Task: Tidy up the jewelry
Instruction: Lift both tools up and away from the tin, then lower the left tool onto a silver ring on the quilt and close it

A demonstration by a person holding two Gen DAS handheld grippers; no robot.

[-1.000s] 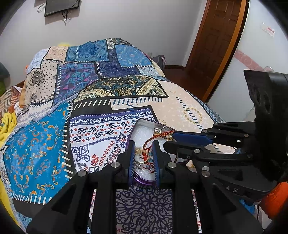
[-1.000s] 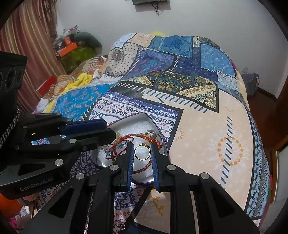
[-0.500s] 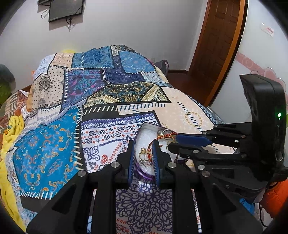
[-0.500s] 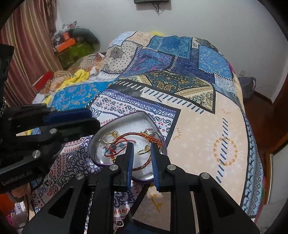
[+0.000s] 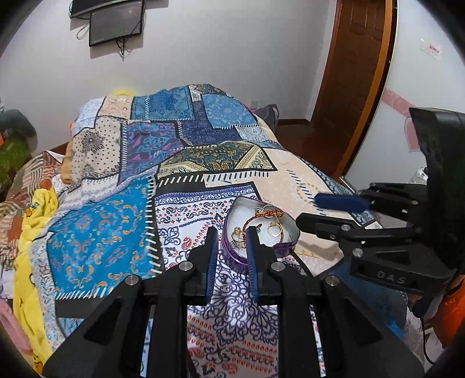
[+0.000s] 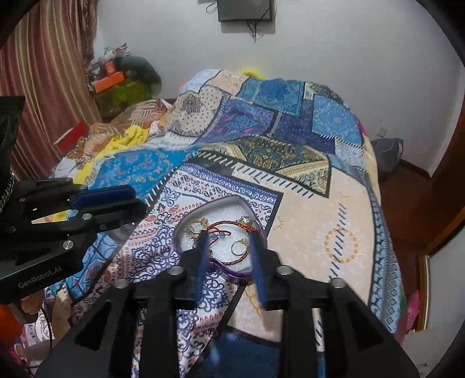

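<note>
A purple heart-shaped tin point(image 5: 232, 256) point(image 6: 229, 269) with a white lining sits on the patchwork bedspread. In it lie a red cord bracelet point(image 6: 229, 224), gold rings point(image 6: 239, 246) point(image 5: 273, 229) and a small cluster of rings point(image 5: 237, 236). My left gripper point(image 5: 231, 235) is open and empty, just short of the tin's near rim. My right gripper point(image 6: 229, 235) is open and empty, its blue pads blurred, above the tin's near edge. Each gripper shows in the other's view, the right one point(image 5: 328, 209) beside the tin and the left one point(image 6: 122, 200) to its left.
The patchwork bedspread point(image 5: 203, 162) covers the bed. A yellow blanket point(image 5: 32, 221) and piled clothes lie along its left side. A wooden door point(image 5: 348, 72) stands at the right, and a wall screen point(image 5: 116, 23) hangs behind. Boxes and clutter point(image 6: 116, 84) sit by the striped curtain.
Both grippers have pulled back and up from the tin. The right gripper's jaws have opened wider. The gold ring that lay between the right fingers now rests in the tin.
</note>
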